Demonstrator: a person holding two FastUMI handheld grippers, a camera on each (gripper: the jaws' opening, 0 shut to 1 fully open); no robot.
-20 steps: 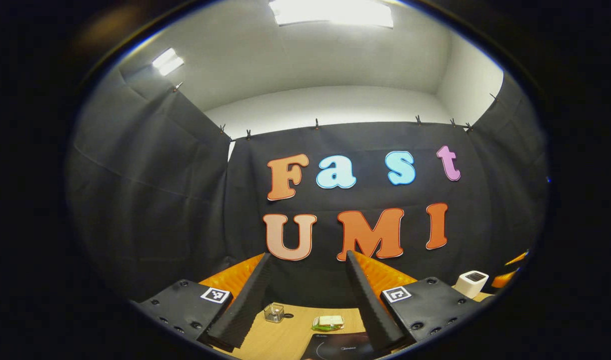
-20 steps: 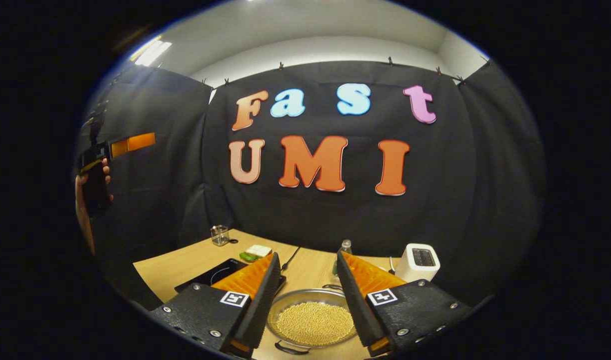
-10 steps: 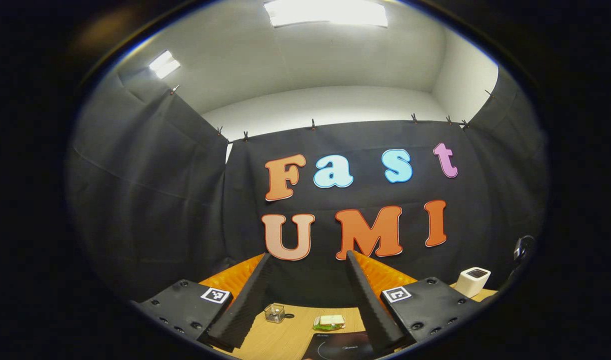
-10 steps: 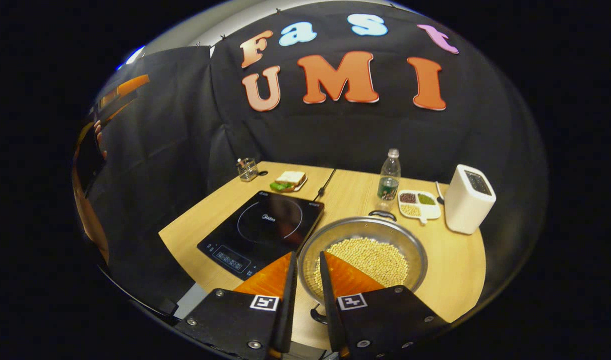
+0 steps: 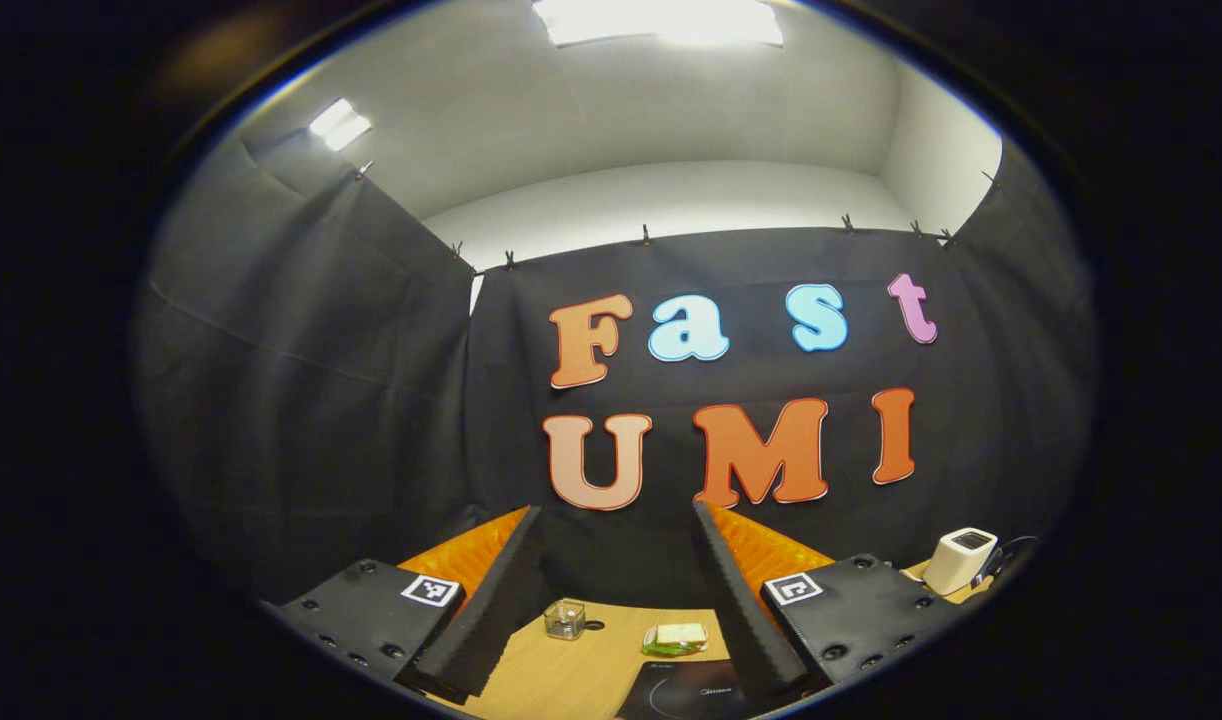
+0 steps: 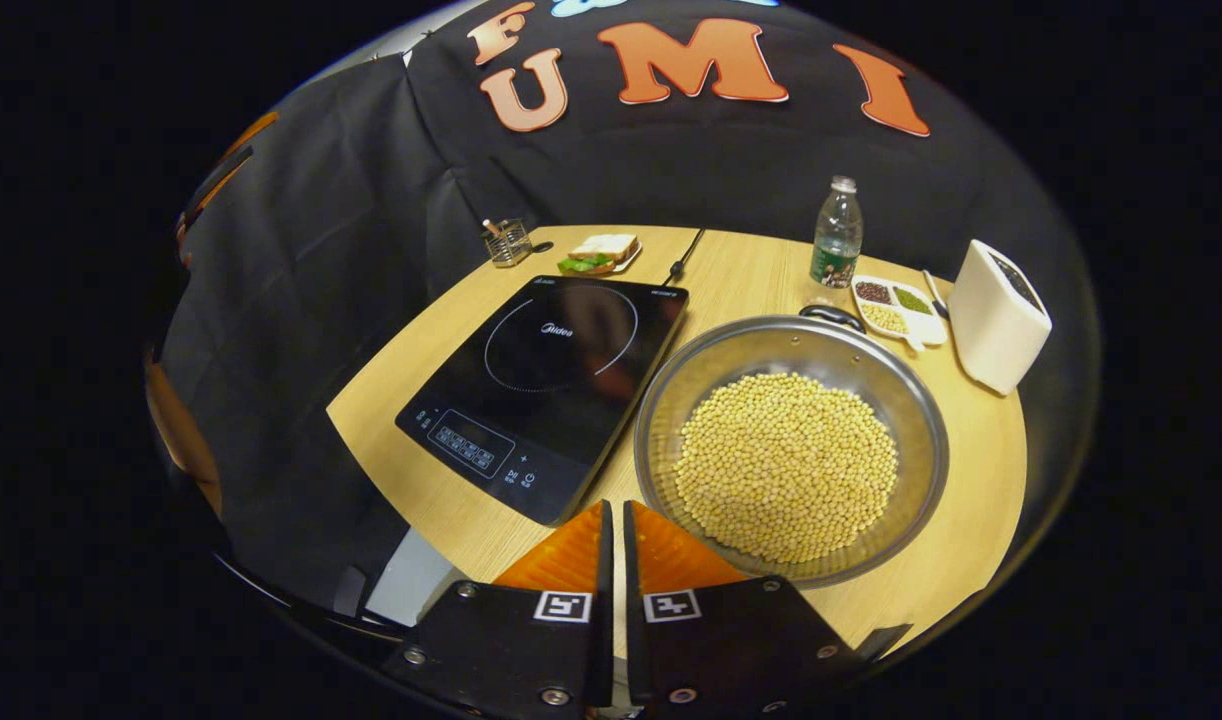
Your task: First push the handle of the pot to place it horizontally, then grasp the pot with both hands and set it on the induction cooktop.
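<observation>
The steel pot (image 6: 791, 440) of soybeans sits on the bench (image 6: 971, 500) just beside the induction cooktop (image 6: 546, 385). The right gripper (image 6: 616, 530), fingers nearly together, hangs above the pot's near rim, likely narrowed to push a handle. The left gripper (image 5: 616, 580) waits aloft, fingers apart.

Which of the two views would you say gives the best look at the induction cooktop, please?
The right gripper view: it looks down on the whole induction cooktop, showing its ring and control strip, with the pot of beans beside it. The left gripper view catches just a dark corner of the cooktop at the bottom, between its tongs.
</observation>
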